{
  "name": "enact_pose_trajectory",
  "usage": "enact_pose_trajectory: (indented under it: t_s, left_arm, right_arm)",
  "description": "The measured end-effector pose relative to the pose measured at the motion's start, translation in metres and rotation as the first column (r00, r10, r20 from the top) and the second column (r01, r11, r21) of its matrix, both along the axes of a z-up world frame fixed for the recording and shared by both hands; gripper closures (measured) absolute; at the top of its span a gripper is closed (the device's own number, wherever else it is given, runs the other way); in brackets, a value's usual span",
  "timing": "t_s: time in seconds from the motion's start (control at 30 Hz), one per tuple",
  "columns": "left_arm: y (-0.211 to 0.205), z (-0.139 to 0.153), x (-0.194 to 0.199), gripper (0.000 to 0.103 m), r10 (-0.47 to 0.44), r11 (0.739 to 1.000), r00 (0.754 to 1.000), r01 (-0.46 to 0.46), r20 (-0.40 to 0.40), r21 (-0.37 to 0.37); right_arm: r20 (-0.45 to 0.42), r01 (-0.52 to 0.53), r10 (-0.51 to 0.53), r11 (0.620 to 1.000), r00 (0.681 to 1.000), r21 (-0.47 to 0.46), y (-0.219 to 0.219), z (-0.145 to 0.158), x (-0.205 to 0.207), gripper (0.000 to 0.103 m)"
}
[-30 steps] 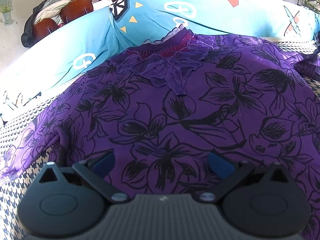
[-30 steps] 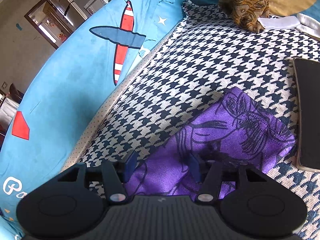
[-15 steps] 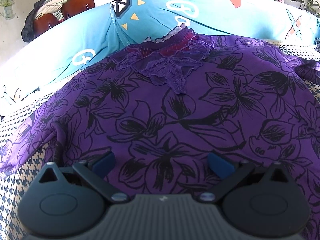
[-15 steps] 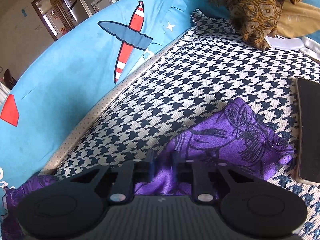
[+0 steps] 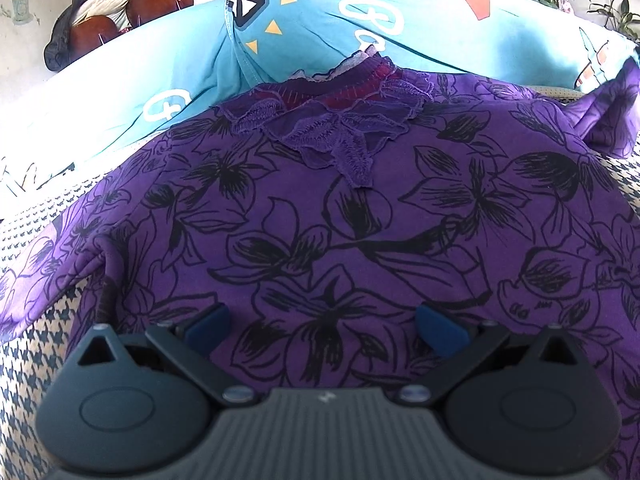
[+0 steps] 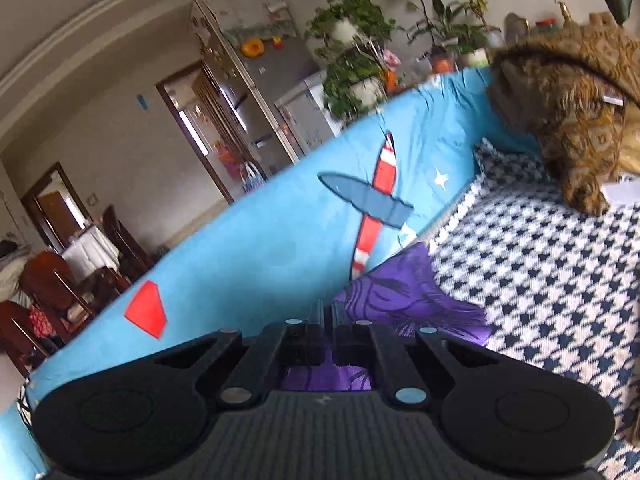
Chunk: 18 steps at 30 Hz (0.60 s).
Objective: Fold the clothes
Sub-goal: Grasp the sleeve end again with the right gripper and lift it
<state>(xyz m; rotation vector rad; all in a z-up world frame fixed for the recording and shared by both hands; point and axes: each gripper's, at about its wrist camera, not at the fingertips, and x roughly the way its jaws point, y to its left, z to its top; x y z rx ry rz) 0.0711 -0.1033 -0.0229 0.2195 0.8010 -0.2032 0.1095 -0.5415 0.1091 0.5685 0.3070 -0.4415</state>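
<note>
One garment is in play: the purple floral top (image 5: 340, 208) lies face up across the houndstooth seat cover (image 6: 560, 280), its lace collar (image 5: 344, 136) at 12 o'clock against the turquoise backrest cover (image 5: 304, 40), its body filling my left-wrist view out to the 3 and 9 o'clock edges. Fold the largest panel last, so I begin with the sleeve (image 6: 404, 296): in my right-wrist view it rises from the closed fingers toward 1 o'clock, clear of the seat at its near part. My right gripper (image 6: 326, 320) has just been closing, and its jaws now stand pressed together with purple fabric pinched between them. To do this step well, I judge that I should carry the sleeve across toward the body's centre line while keeping it taut enough to lay flat, and lower it before releasing, so no crease is trapped underneath. My left gripper (image 5: 324, 326) hovers at 6 o'clock over the lower body of the top, blue pads (image 5: 208, 326) spread wide and holding nothing; whether they touch the cloth I cannot tell. I would use it to steady the body against dragging. A brown patterned cushion (image 6: 572, 120) sits at 2 o'clock, well apart.
</note>
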Motion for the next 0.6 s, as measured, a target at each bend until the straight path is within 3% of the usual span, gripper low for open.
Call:
enact_pose_trajectory:
  t_s: [0.07,0.23,0.33,0.43,0.53,0.6]
  left_arm:
    - [0.0,0.0,0.001,0.0,0.0,1.0,1.0,0.0,0.0,-0.002]
    - [-0.001,0.0,0.001,0.0,0.009,1.0,1.0,-0.009,-0.006,-0.007]
    - [-0.001,0.0,0.001,0.0,0.013,1.0,1.0,-0.013,-0.003,-0.004]
    - [-0.003,0.0,-0.001,0.0,0.009,1.0,1.0,-0.009,0.009,0.006]
    - [-0.003,-0.001,-0.002,0.0,0.006,1.0,1.0,-0.006,0.017,0.009]
    - [-0.002,-0.001,-0.001,0.0,0.007,1.0,1.0,-0.007,0.014,0.004]
  right_arm:
    - [0.027,0.045,-0.043,0.998,0.999,-0.055,0.003,0.013,-0.008,0.097]
    - [-0.212,0.144,-0.164,0.984,0.963,-0.105,-0.002,-0.001,-0.013,0.097]
    - [-0.223,0.066,-0.074,0.997,0.972,-0.043,-0.013,-0.013,-0.018,0.097]
    - [-0.167,0.001,0.005,0.999,0.986,0.036,-0.017,-0.017,-0.023,0.096]
    - [-0.114,-0.047,0.055,0.996,0.992,0.074,-0.013,-0.022,-0.017,0.085]
    - [-0.103,-0.077,0.085,0.994,0.991,0.078,-0.008,-0.025,-0.008,0.059]
